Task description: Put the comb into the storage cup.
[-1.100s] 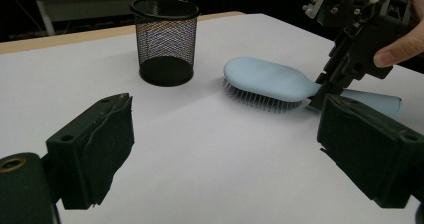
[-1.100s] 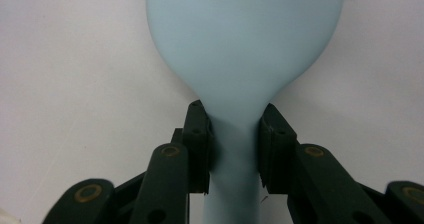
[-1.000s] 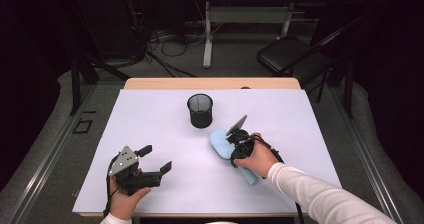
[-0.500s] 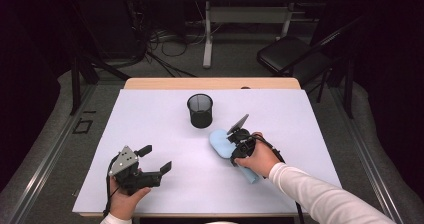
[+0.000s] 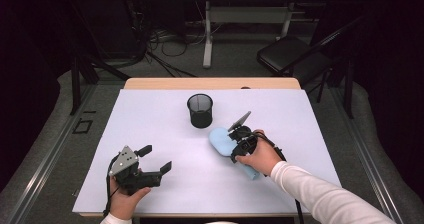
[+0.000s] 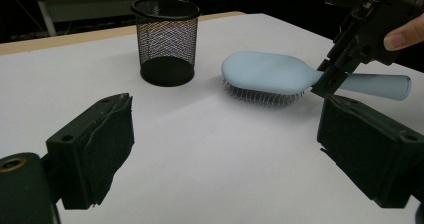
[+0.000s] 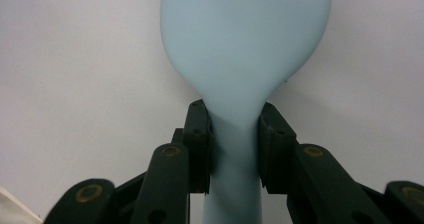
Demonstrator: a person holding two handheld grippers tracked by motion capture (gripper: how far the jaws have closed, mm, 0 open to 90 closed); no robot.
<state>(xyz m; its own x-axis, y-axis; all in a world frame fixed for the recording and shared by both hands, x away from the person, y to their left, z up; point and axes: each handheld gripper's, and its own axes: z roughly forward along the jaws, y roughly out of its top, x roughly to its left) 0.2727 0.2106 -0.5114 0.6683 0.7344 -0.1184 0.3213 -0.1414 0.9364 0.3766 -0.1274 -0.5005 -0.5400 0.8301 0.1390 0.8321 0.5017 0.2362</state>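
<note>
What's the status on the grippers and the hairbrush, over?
Right gripper shut on hairbrush neck, brush bristles-down on table. Left gripper open, holding nothing. Mesh cup stands beside brush head, apart.

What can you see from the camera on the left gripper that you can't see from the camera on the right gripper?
The left gripper view shows the black mesh cup, the brush's bristles and the left gripper with its jaws wide apart. The right gripper view shows, up close, the right gripper pinching the neck of the hairbrush from both sides. Both show the light blue hairbrush and the white table.
</note>
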